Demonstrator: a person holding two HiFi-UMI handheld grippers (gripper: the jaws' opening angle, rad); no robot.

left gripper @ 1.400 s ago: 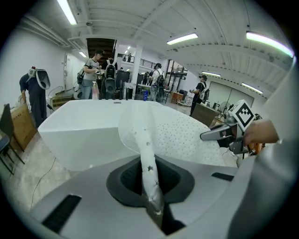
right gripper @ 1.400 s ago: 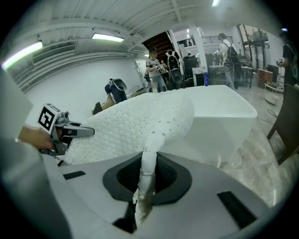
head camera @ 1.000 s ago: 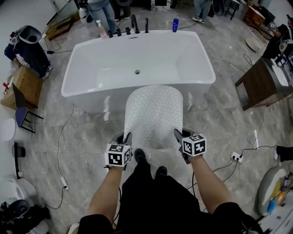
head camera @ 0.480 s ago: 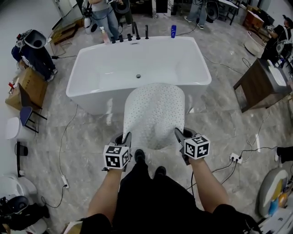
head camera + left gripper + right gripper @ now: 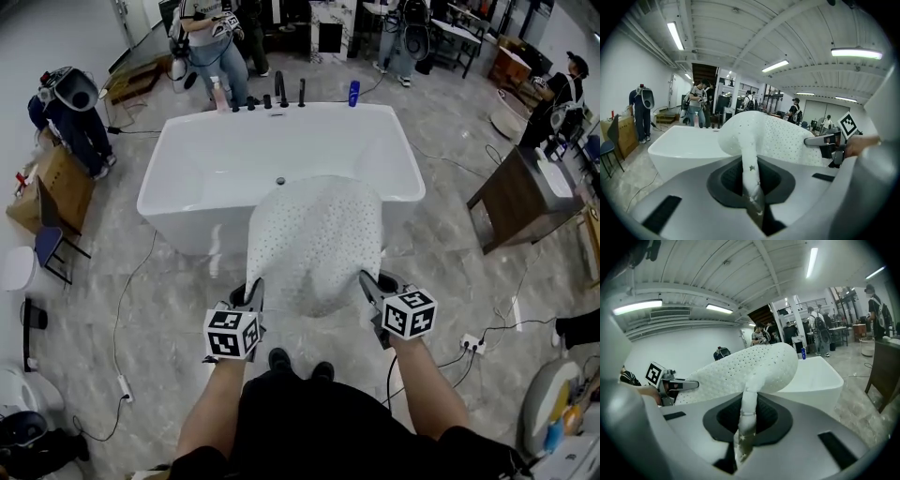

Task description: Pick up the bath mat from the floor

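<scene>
A white perforated bath mat was held up off the floor, its long axis running away from the person toward the bathtub. The left tongs and right tongs were each clamped tight on a near corner.

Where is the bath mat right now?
In the head view the bath mat is at centre, held up off the floor between the left gripper and the right gripper, each shut on a near edge, just before the white bathtub.
</scene>
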